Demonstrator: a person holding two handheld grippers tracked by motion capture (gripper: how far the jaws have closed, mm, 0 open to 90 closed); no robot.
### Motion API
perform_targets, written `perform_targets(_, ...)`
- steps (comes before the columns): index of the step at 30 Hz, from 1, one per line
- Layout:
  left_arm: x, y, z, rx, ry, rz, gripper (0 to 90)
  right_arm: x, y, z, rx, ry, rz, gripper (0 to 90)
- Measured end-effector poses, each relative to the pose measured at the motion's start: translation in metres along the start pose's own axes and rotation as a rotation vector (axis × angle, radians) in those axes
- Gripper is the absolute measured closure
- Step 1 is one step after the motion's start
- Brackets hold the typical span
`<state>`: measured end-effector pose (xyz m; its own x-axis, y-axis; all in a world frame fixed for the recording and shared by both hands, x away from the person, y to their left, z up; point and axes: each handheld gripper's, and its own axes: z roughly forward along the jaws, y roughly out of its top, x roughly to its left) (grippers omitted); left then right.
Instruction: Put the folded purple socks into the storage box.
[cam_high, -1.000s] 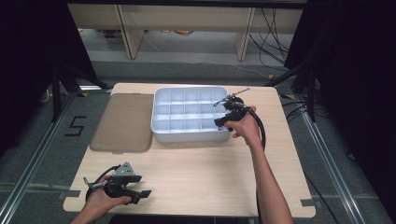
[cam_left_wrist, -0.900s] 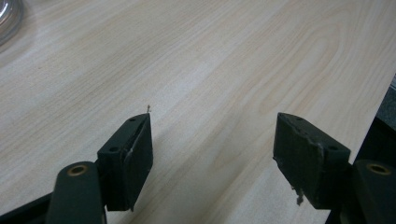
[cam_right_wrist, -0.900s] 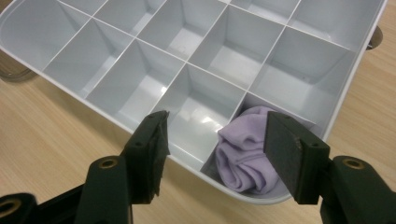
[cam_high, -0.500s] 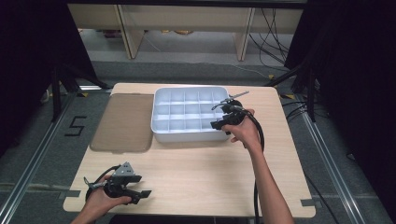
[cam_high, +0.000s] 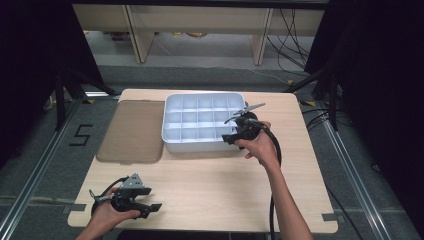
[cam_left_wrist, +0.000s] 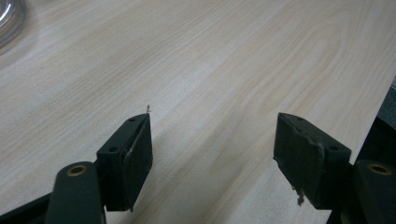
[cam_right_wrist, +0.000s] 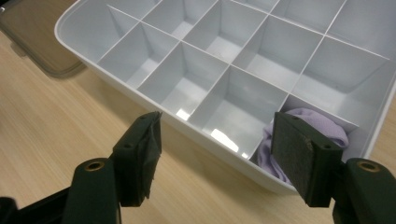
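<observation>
A white tray (cam_high: 170, 142) with many square compartments stands at the back middle of the wooden table. A lavender cloth (cam_right_wrist: 322, 125) lies bunched in its near right corner compartment. My right gripper (cam_high: 233, 138) hovers at that corner, over the tray's near rim (cam_right_wrist: 219, 147). Its jaws (cam_right_wrist: 217, 126) are open and have just been opening, with nothing pressed between the pads. The cloth sits beyond the right pad (cam_right_wrist: 289, 149). My left gripper (cam_high: 153, 199) rests at the table's near left corner, open (cam_left_wrist: 212, 126) over bare wood.
A brown translucent lid (cam_high: 132, 131) lies flat to the left of the tray, its corner (cam_right_wrist: 32, 32) in the right gripper view. The table's near edge (cam_high: 200, 227) runs just past the left gripper. Dark floor and cables surround the table.
The right gripper has drawn back a little from the tray toward the person, and its jaws stand wider. The left gripper has kept still.
</observation>
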<state>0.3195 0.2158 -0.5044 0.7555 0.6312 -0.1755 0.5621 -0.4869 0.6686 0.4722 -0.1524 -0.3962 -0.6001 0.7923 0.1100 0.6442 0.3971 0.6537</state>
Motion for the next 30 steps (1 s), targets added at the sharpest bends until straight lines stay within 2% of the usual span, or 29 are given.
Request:
perform_targets(2, 0.000, 0.000, 0.000, 0.000, 0.015, 0.003, 28.1, 0.003, -0.001, -0.001, -0.004, 0.002, 0.001, 34.0)
perform_targets(3, 0.000, 0.000, -0.001, 0.003, -0.002, 0.005, 28.1, 0.005, -0.001, -0.002, -0.006, 0.007, -0.007, 33.7)
perform_targets(4, 0.001, 0.000, -0.001, 0.002, 0.002, 0.021, 28.0, 0.007, -0.002, -0.001, -0.011, 0.002, -0.016, 33.6)
perform_targets(6, 0.001, 0.000, -0.001, -0.001, 0.002, 0.020, 28.1, 0.010, -0.003, -0.002, -0.020, 0.018, -0.017, 33.3)
perform_targets(7, 0.000, 0.000, 0.000, -0.011, 0.003, 0.009, 28.1, 0.011, -0.005, -0.001, -0.043, 0.017, -0.045, 33.3)
perform_targets(8, 0.000, 0.000, 0.000, -0.010, 0.002, 0.010, 28.0, 0.012, -0.006, -0.001, -0.038, 0.014, -0.058, 33.2)
perform_targets(11, 0.000, 0.000, 0.000, -0.011, 0.002, 0.009, 28.0, 0.018, -0.009, -0.003, -0.043, 0.018, -0.057, 32.8)
perform_targets(12, 0.001, 0.000, -0.001, 0.001, 0.003, 0.022, 28.0, 0.019, -0.011, -0.001, -0.057, 0.014, -0.061, 32.8)
perform_targets(16, 0.001, 0.000, -0.001, 0.000, 0.003, 0.022, 28.1, 0.027, -0.017, 0.001, -0.072, 0.040, -0.066, 32.8)
perform_targets(17, 0.001, 0.000, 0.000, -0.009, 0.002, 0.008, 28.0, 0.027, -0.018, 0.000, -0.062, 0.049, -0.083, 32.8)
perform_targets(18, 0.002, 0.000, -0.001, 0.002, 0.004, 0.022, 28.1, 0.028, -0.019, 0.002, -0.074, 0.057, -0.090, 32.8)
perform_targets(20, 0.002, 0.000, -0.001, -0.001, 0.006, 0.021, 28.0, 0.030, -0.020, 0.002, -0.068, 0.055, -0.106, 32.8)
perform_targets(21, 0.002, 0.000, -0.002, -0.002, 0.007, 0.022, 28.0, 0.033, -0.021, 0.003, -0.080, 0.064, -0.087, 32.7)
perform_targets(22, 0.000, 0.000, -0.001, -0.013, 0.007, 0.008, 28.0, 0.034, -0.022, 0.004, -0.097, 0.063, -0.095, 32.5)
perform_targets(24, 0.001, 0.000, -0.001, -0.011, 0.006, 0.016, 28.1, 0.035, -0.026, 0.004, -0.090, 0.071, -0.106, 32.2)
perform_targets(26, 0.001, 0.000, -0.001, -0.011, 0.004, 0.021, 28.1, 0.037, -0.029, 0.002, -0.071, 0.078, -0.071, 32.1)
perform_targets(27, 0.000, 0.000, 0.000, -0.022, 0.003, 0.007, 28.0, 0.037, -0.032, 0.004, -0.093, 0.076, -0.071, 32.1)
perform_targets(28, 0.001, 0.000, -0.001, -0.015, 0.003, 0.018, 28.1, 0.038, -0.033, 0.003, -0.083, 0.077, -0.058, 32.1)
perform_targets(30, 0.003, 0.000, -0.002, -0.007, 0.014, 0.030, 28.0, 0.038, -0.035, 0.003, -0.104, 0.078, -0.055, 31.9)
